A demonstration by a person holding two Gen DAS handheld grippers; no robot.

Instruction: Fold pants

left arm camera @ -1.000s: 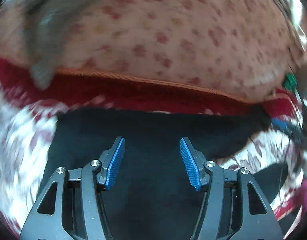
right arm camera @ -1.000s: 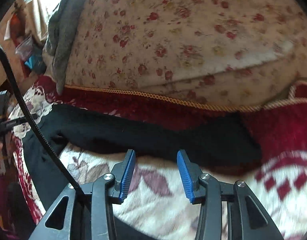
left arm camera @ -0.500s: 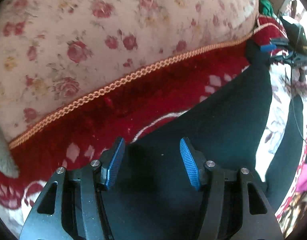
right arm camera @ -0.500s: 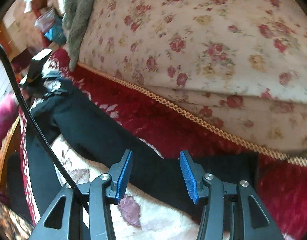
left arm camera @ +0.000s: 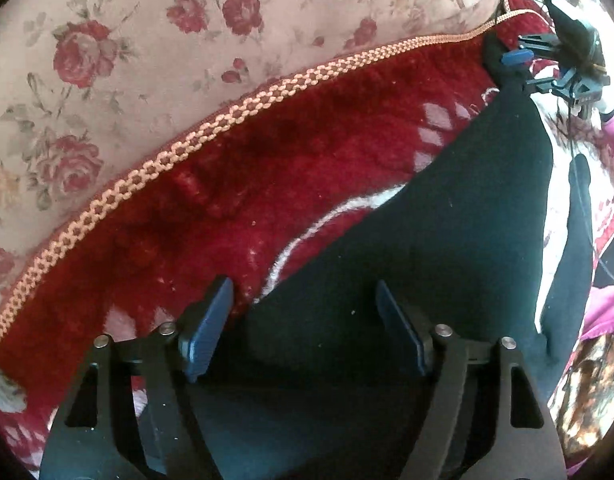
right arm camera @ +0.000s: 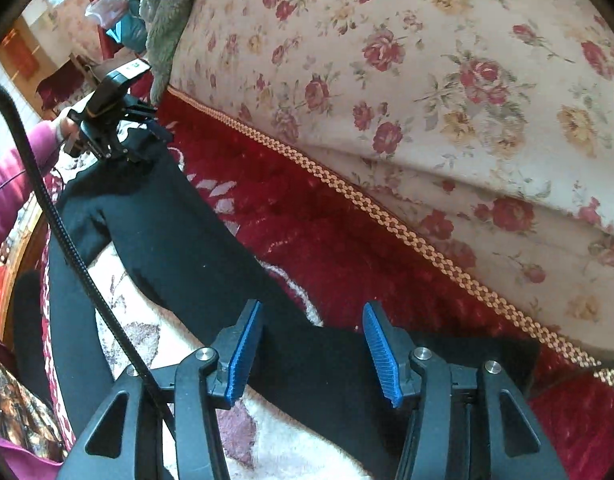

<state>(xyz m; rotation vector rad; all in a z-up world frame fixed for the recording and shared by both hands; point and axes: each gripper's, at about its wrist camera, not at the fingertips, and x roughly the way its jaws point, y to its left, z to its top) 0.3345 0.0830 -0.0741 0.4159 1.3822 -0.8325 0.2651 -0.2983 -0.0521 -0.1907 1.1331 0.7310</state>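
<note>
Both grippers gape, grasping nothing, low over black pants.
Left gripper (left arm camera: pixel 303 324) and right gripper (right arm camera: pixel 311 344) hover above pants (right arm camera: pixel 179 236) running diagonally across the red blanket (right arm camera: pixel 315 224).

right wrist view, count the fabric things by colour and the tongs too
black: 1, the pants
red patterned: 1, the blanket
cream floral: 1, the cushion
grey: 1, the fuzzy cloth
tongs: 2, the right tongs open over the pants, the left tongs at their far end
total: 6
</note>
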